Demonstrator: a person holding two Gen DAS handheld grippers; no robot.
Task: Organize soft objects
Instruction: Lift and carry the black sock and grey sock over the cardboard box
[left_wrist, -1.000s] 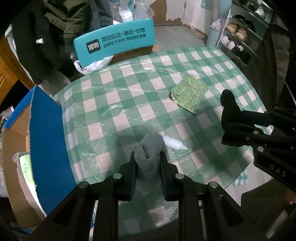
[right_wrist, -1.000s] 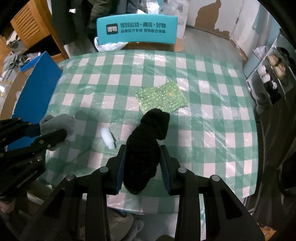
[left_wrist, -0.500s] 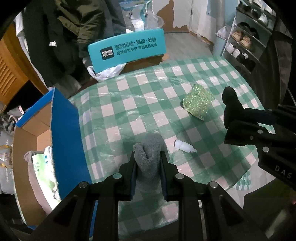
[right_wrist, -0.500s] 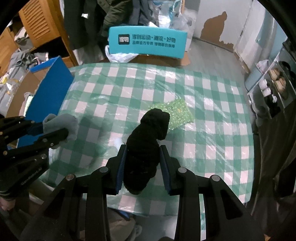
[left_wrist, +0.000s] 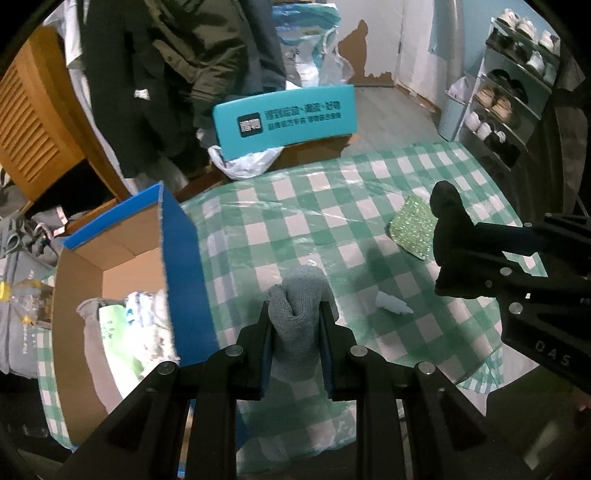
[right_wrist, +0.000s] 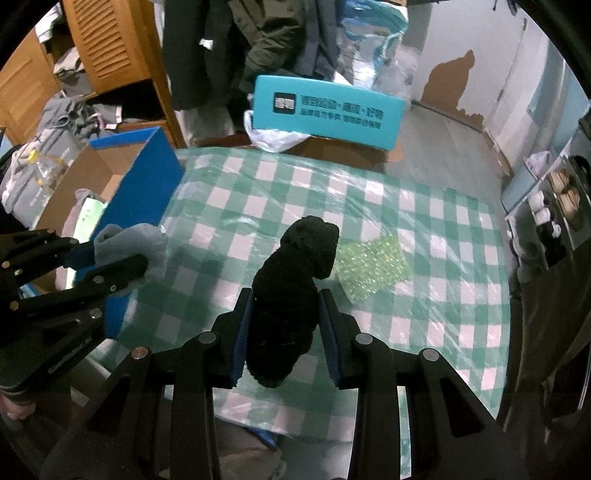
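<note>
My left gripper (left_wrist: 295, 314) is shut on a rolled grey sock (left_wrist: 297, 295) and holds it above the table's left part, next to an open cardboard box (left_wrist: 110, 258) with blue flaps. My right gripper (right_wrist: 284, 306) is shut on a rolled black sock (right_wrist: 291, 280) and holds it above the green-checked table (right_wrist: 424, 221). The black sock shows in the left wrist view (left_wrist: 448, 218) at right; the grey sock shows in the right wrist view (right_wrist: 133, 247) at left. A glittery green pouch (right_wrist: 373, 262) lies flat on the table behind the black sock.
A small white bottle (left_wrist: 391, 302) lies on the table. The box holds soft packs and cloth (left_wrist: 122, 332). A teal chair back (left_wrist: 284, 120) stands behind the table. A shoe rack (left_wrist: 509, 99) is at the right, coats (left_wrist: 177, 74) hang at the back.
Both grippers have risen and drawn back from the table with their socks. The left one has shifted toward the box, which now shows its open inside.
</note>
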